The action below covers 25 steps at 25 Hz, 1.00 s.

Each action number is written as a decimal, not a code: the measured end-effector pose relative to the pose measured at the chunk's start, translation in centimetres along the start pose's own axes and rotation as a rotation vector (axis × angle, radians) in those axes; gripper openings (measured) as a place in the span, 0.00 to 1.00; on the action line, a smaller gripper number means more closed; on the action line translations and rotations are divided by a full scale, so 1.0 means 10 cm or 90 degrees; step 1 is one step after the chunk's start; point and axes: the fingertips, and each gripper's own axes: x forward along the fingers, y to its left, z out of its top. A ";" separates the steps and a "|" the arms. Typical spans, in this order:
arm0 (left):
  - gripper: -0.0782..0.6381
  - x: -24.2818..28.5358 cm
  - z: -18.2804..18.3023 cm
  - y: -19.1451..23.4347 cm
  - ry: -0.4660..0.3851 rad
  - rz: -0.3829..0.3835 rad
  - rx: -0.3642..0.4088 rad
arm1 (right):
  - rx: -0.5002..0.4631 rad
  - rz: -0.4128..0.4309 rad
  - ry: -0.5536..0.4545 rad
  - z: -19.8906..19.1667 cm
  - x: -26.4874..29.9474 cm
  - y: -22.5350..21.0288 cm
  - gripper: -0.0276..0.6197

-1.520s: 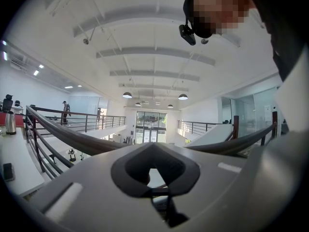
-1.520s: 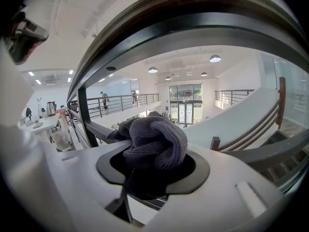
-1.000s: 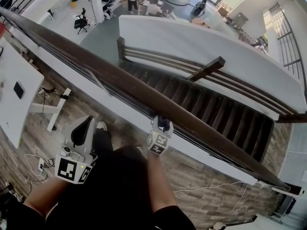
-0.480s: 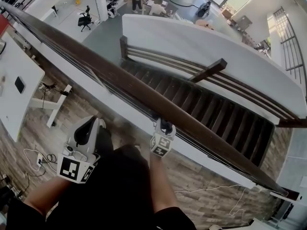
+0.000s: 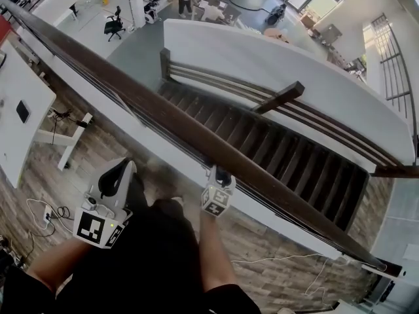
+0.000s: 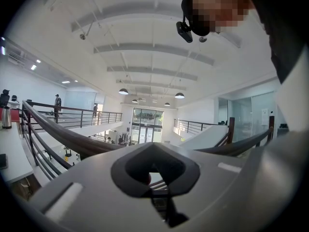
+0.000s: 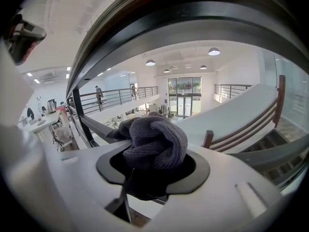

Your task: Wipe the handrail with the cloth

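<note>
Two grippers, barely a shift: the right gripper (image 5: 220, 174) still pinches the cloth (image 7: 154, 141) at the near edge of the handrail (image 5: 163, 120) mid-frame, so the wipe hardly advances, while the left gripper (image 5: 119, 174) idles lower left, jaws together, empty

Floor: grey-brown wood-plank flooring (image 5: 91, 152) on this level; smooth grey floor (image 5: 141, 44) on the level below.
Stairs: dark wooden staircase (image 5: 275, 152) going down beside a solid white side wall (image 5: 262, 57).
Furniture: white desk (image 5: 13, 149) at left; black office chair (image 5: 112, 26) below.
Ceiling: white beamed ceiling (image 6: 145, 47); round pendant lamps (image 6: 179, 95), lit.
Windows: tall glazed entrance wall (image 6: 143, 124) at the far end, bright with daylight.
</note>
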 end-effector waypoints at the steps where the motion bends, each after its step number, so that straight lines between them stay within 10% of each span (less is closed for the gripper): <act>1: 0.11 0.00 0.00 -0.02 0.000 -0.001 -0.001 | -0.001 -0.002 0.002 -0.01 -0.02 -0.04 0.32; 25: 0.11 0.07 -0.04 -0.39 -0.001 -0.039 -0.013 | 0.000 -0.072 0.024 -0.14 -0.44 -0.92 0.33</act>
